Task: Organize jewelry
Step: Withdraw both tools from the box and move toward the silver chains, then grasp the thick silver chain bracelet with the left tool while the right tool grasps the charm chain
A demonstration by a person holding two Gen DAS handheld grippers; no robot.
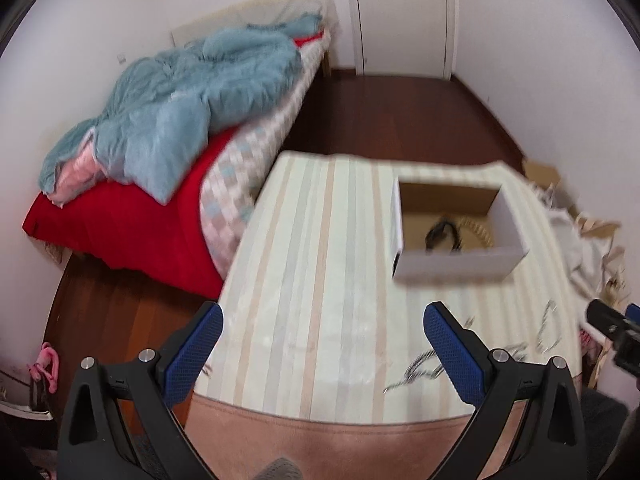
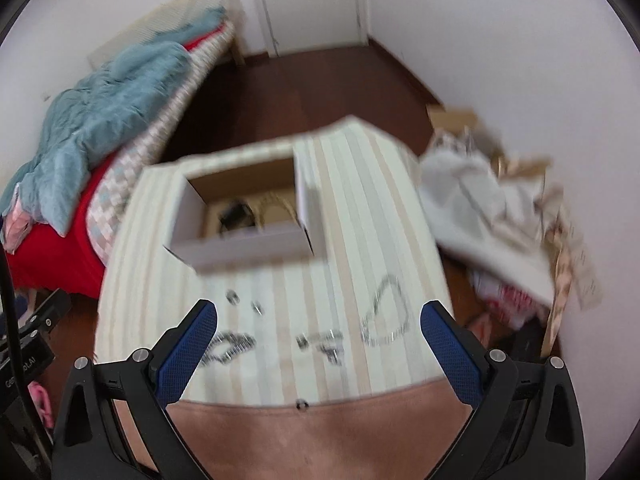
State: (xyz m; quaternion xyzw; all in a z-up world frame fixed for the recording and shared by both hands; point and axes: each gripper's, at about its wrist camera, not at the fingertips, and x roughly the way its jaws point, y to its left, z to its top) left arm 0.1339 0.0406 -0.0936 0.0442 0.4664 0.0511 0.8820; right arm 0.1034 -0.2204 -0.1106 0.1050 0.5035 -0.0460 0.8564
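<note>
Striped table: both grippers hover, fingers spread, empty.

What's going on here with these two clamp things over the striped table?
A person holds a two-finger gripper in each hand, sorting jewelry into a box. Both the left gripper and the right gripper are open and hold nothing. Silver chains and small pieces lie loose on the striped cloth. The open cardboard box farther back already has a dark item and a pale beaded-looking one inside. The pictures are blurry, so finer detail is unclear.
</note>
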